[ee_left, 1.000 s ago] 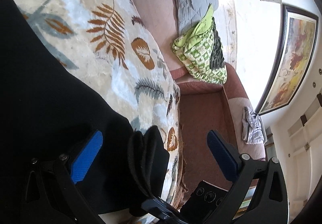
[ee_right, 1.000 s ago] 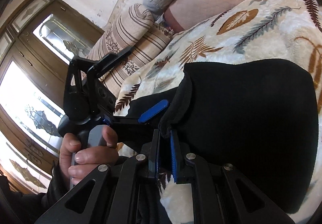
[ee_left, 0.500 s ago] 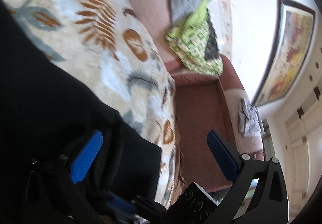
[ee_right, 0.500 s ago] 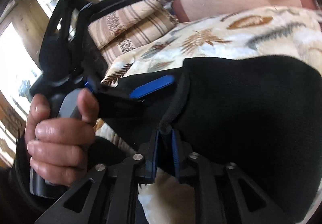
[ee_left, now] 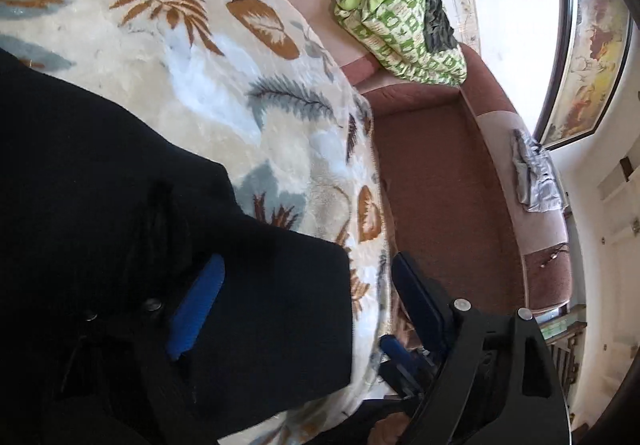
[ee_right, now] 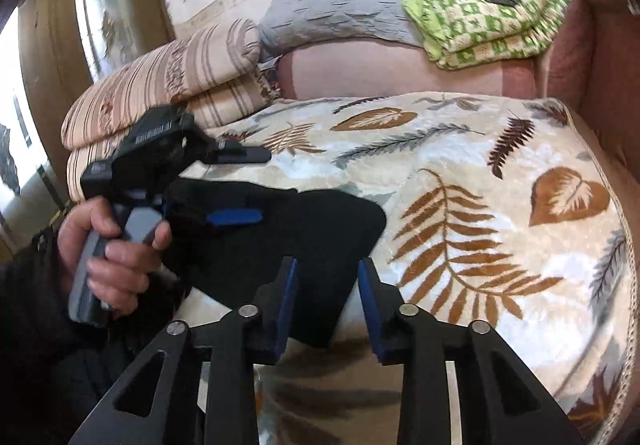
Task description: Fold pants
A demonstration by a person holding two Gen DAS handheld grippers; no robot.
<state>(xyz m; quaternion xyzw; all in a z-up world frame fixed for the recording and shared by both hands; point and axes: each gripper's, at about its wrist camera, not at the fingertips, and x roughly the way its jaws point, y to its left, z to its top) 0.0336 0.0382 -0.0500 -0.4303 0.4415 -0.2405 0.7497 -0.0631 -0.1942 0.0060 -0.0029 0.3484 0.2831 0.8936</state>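
The right gripper (ee_right: pixel 326 309) stands partly open; its jaws have just been opening, and the blue pads (ee_right: pixel 289 305) clear the cloth, with only the near edge of the pants (ee_right: pixel 280 245) lying in line with the gap below them. The left gripper (ee_left: pixel 308 305) is open wide, its jaws having just closed in a little; one blue pad (ee_left: pixel 196 309) lies against the black fabric, the other hangs off the edge of the blanket, and no cloth is pinched. In the right wrist view the left gripper (ee_right: pixel 240 185) sits at the far left corner of the pants, held by a hand (ee_right: pixel 116 249) wrapped around its grey handle. The pants are matte black knit, folded into a flat, roughly rectangular stack with rounded corners, lying on the near left part of the blanket (ee_right: pixel 480 205). The blanket is plush, cream-coloured, printed with brown and grey leaves and ferns. Beyond it, a pink sofa back (ee_right: pixel 392 73) carries a folded green patterned cloth (ee_right: pixel 488 25), a grey quilted cushion (ee_right: pixel 336 13) and a striped rolled bolster (ee_right: pixel 172 73) at far left.
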